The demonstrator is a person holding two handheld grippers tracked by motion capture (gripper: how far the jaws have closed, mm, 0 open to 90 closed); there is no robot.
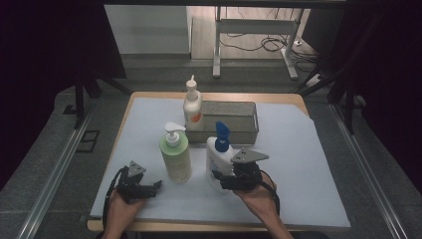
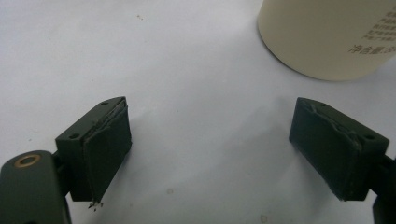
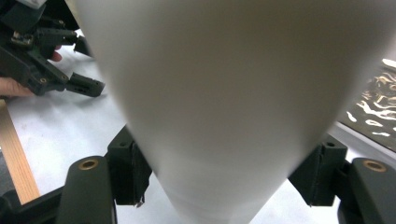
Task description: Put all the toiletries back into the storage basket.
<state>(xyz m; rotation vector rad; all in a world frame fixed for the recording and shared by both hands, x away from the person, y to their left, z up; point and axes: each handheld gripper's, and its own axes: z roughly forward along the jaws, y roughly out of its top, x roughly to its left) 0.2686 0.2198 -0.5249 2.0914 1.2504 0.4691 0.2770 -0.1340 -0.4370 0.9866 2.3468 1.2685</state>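
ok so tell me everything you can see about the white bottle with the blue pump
The white bottle is a smooth, plastic-looking pump bottle with a blue pump head and a blue label patch on its front. It stands upright on the white table cover, in front of the metal basket and right of the green bottle. The right gripper has its pads against the lower body on both sides.

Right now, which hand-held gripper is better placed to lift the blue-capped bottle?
Right. The right hand-held gripper has its jaws on both sides of the blue-capped bottle; the left hand-held gripper rests open nearer the green bottle.
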